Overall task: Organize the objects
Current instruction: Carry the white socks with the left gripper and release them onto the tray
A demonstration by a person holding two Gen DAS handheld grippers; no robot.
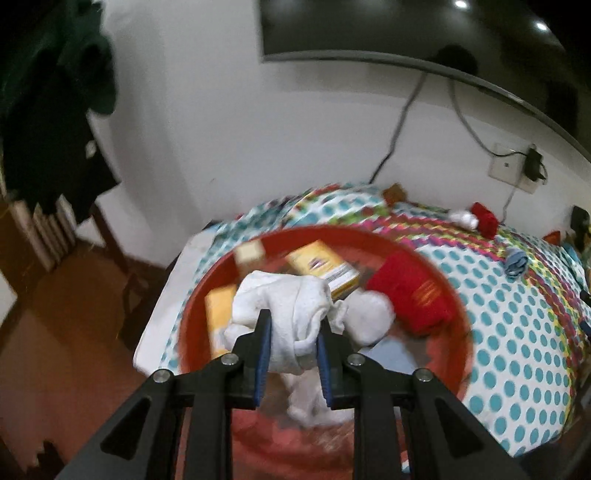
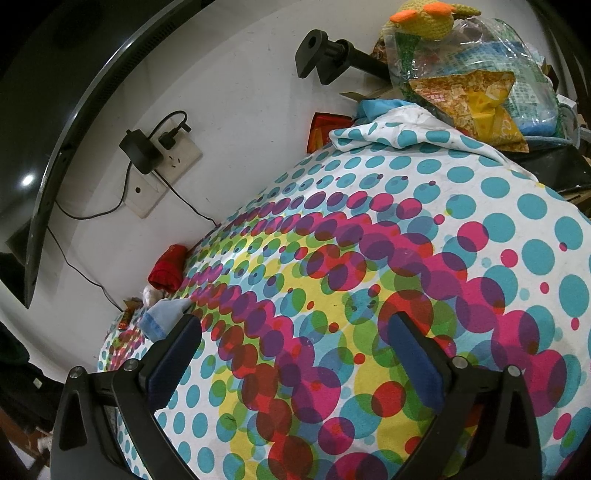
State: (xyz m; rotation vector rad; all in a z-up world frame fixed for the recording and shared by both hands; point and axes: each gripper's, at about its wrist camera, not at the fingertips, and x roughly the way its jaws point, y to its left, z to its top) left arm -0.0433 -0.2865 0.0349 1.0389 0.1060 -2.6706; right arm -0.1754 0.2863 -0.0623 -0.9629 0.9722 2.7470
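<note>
Left gripper (image 1: pixel 291 332) clamped on a white sock bundle (image 1: pixel 291 306), hanging right over the red basin (image 1: pixel 192 295). Already in there: yellow boxes (image 1: pixel 321 267), red sock roll (image 1: pixel 410 295), another white sock (image 1: pixel 369 319). Right gripper (image 2: pixel 295 328) spread wide, holding nothing, above the polka-dot bedsheet (image 2: pixel 369 258). Blue sock (image 2: pixel 166 314) and red sock (image 2: pixel 168 267) near the wall.

The white sock (image 1: pixel 295 314) hides much of the blurred red basin's (image 1: pixel 192 314) contents; the television (image 1: pixel 406 33) runs off frame.
</note>
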